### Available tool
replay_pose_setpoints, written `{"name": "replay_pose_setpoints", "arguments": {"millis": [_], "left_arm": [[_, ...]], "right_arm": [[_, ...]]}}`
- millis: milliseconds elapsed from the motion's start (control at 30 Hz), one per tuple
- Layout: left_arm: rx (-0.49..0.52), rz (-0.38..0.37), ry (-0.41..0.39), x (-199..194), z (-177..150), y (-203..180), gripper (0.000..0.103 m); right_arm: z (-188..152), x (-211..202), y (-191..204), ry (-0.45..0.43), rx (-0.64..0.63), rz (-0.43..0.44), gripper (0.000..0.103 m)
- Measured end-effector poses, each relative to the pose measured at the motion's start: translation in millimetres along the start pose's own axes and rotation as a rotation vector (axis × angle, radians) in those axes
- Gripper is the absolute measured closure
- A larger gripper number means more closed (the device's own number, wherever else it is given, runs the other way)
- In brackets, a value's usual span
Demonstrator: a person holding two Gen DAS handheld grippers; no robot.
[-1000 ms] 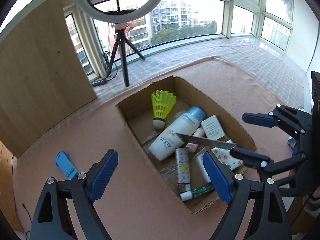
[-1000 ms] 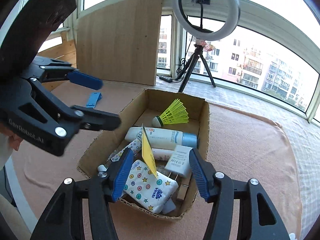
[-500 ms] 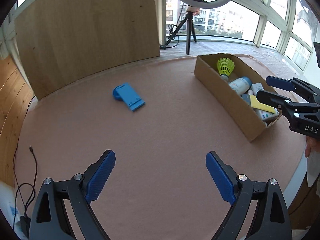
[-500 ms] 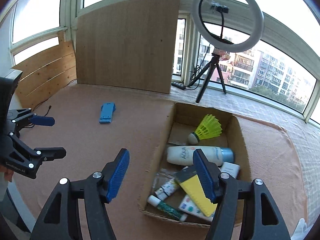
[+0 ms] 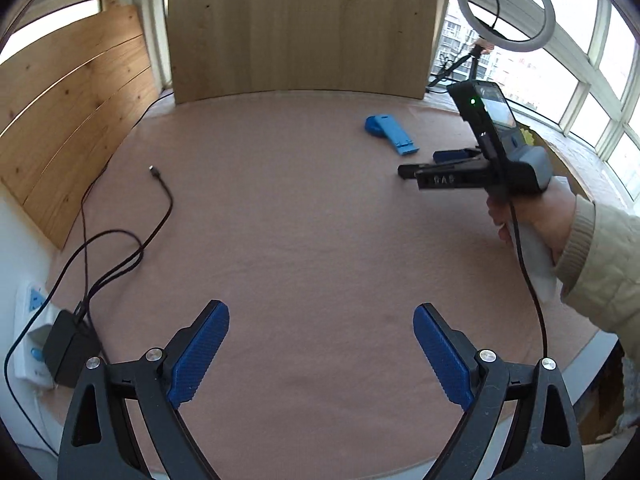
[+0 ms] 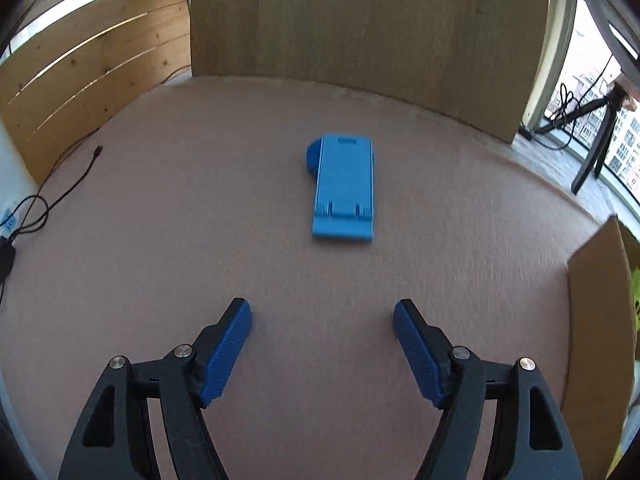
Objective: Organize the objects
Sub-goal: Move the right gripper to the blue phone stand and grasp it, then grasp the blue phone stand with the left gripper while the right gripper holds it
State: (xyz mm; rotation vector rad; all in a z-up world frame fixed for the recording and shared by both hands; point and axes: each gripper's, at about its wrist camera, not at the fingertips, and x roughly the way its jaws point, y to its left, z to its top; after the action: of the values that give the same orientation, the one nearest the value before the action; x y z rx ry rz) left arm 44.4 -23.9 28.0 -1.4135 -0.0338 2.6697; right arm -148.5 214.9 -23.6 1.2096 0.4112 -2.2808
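A blue folded phone stand [image 6: 343, 188] lies flat on the pink table cloth [image 6: 200, 220], straight ahead of my right gripper [image 6: 322, 322], which is open and empty a short way before it. The stand also shows in the left wrist view [image 5: 391, 134], at the far right. My left gripper [image 5: 320, 330] is open and empty over bare cloth near the front edge. The right gripper's body [image 5: 476, 168], held in a hand, points at the stand in the left wrist view. A corner of the cardboard box [image 6: 596, 320] stands at the right.
A wooden board [image 6: 368, 36] stands upright at the back of the table, with slatted wood panels [image 5: 68, 100] at the left. Black cables [image 5: 120, 236] and a power strip with an adapter [image 5: 44, 344] lie at the left edge. A ring light on a tripod [image 5: 506, 4] stands at the back right.
Both grippers have swung left, away from the box of items. The right gripper now faces the blue stand close up. The left gripper has drawn back toward the table's front left.
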Motion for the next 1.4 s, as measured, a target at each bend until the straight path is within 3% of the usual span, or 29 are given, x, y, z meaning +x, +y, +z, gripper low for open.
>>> {"name": "replay_pose_setpoints", "arguments": {"millis": [167, 333, 600, 733, 867, 967, 1100, 1233, 1400], "left_arm": [[-0.064, 0.034, -0.006, -6, -11, 31, 0.007], [-0.074, 0.032, -0.008, -7, -10, 33, 0.007], [-0.029, -0.010, -0.013, 13, 2, 7, 0.006], [0.055, -0.020, -0.017, 28, 0, -2, 0.006], [0.243, -0.053, -0.023, 40, -6, -16, 0.006], [0.435, -0.145, -0.023, 43, -18, -38, 0.006], [0.679, -0.270, -0.011, 45, -39, -72, 0.010], [0.762, -0.354, 0.043, 54, -51, -88, 0.027], [0.750, -0.441, 0.068, 57, -51, -90, 0.038]], "right_arm": [[27, 19, -5, 0.011, 0.005, -0.001, 0.036], [32, 19, -10, 0.003, 0.036, 0.009, 0.070], [7, 0, 10, 0.027, -0.057, 0.100, 0.070], [-24, -25, 47, 0.075, -0.270, 0.235, 0.070], [-62, -53, 80, 0.150, -0.550, 0.349, 0.070], [-97, -76, 100, 0.194, -0.815, 0.451, 0.070], [-126, -96, 118, 0.257, -1.024, 0.553, 0.070], [-137, -102, 130, 0.241, -1.145, 0.574, 0.070], [-144, -107, 140, 0.214, -1.245, 0.570, 0.070]]}}
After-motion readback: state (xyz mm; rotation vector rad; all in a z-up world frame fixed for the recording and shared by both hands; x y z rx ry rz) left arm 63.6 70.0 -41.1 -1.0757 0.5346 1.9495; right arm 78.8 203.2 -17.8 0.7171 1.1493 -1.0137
